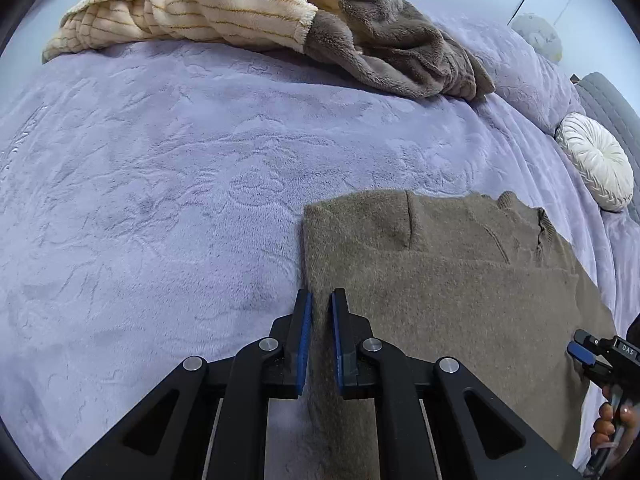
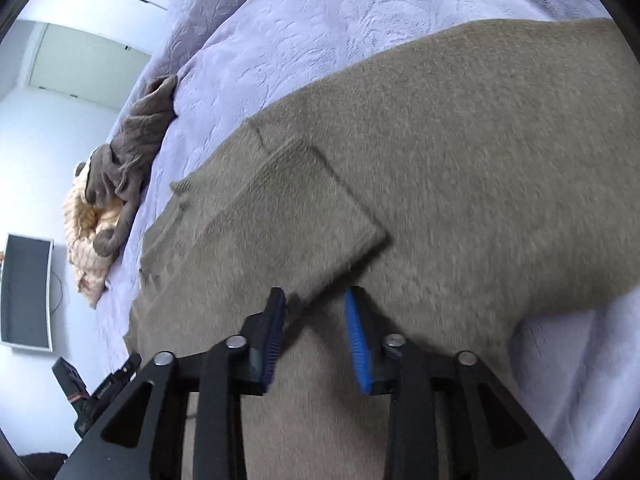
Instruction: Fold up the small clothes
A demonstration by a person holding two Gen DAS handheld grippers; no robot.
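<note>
A taupe knit sweater [image 1: 440, 280] lies flat on the lavender bedspread [image 1: 160, 200]. My left gripper [image 1: 320, 300] hovers over the sweater's left edge with a narrow gap between its blue pads and nothing in them. In the right wrist view the sweater [image 2: 460, 140] fills the frame, with a sleeve cuff [image 2: 304, 216] folded across its body. My right gripper [image 2: 316, 300] is open just above the sweater, next to the cuff's near corner. The right gripper also shows at the right edge of the left wrist view [image 1: 580, 344].
A heap of cream striped clothing [image 1: 192, 8] and brown fleece clothing [image 1: 400, 48] lies at the bed's far side. A round white cushion [image 1: 596, 160] and a lavender pillow [image 1: 532, 80] sit at the right. A wall monitor [image 2: 26, 292] hangs beyond the bed.
</note>
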